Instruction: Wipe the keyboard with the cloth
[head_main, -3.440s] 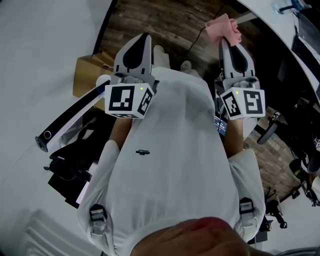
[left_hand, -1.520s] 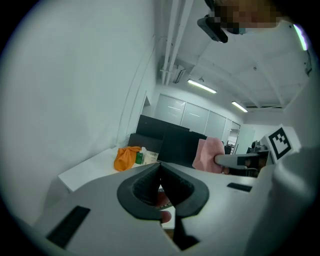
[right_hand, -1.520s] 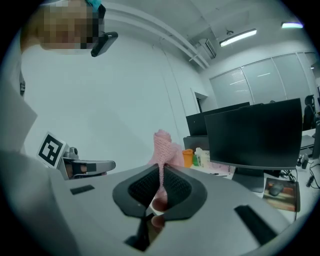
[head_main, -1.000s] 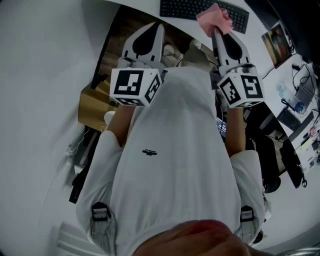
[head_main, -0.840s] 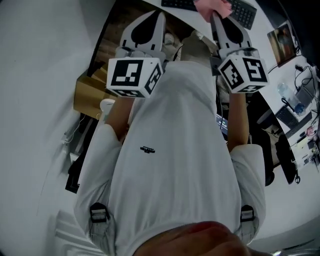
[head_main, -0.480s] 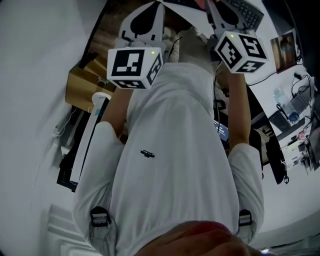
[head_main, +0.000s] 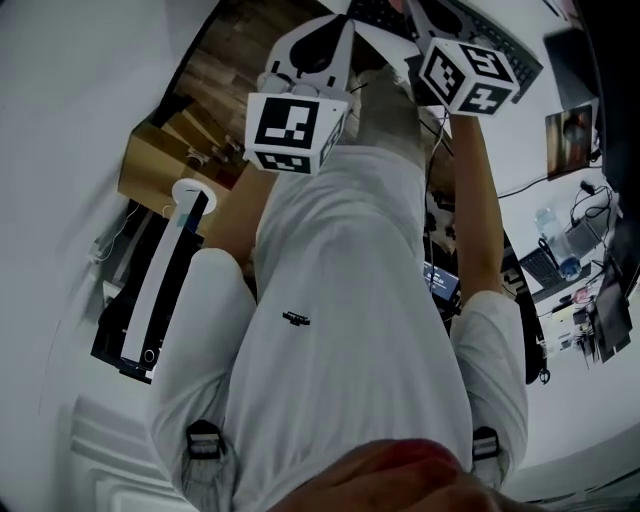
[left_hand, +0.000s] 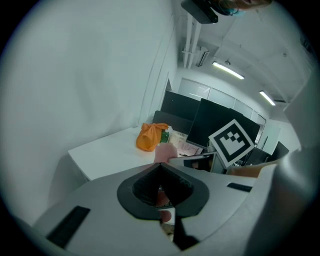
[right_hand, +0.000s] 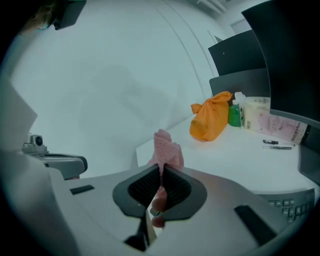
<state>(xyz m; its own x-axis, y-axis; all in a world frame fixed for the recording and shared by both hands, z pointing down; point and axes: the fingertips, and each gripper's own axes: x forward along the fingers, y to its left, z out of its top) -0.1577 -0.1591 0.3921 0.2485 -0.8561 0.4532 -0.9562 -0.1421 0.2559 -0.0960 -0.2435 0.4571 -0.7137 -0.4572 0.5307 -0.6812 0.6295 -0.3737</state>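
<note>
Desk (right_hand: 240, 165) carries the black keyboard (head_main: 518, 58) ahead; left gripper (left_hand: 161, 172) is closed on nothing, right gripper (right_hand: 159, 172) pinches the pink cloth (right_hand: 165, 147). Best to lower the cloth flat across the keys, pressing lightly

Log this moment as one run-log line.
right gripper: shut on pink cloth | left gripper: shut, empty | keyboard: on desk, cloth not yet on it

A white wall (left_hand: 100, 75) stands left of a white desk (left_hand: 110, 150); dark monitors (left_hand: 220, 125) sit far, strip lights (left_hand: 227, 70) glow overhead, and the floor (head_main: 230, 70) looks wooden.
</note>
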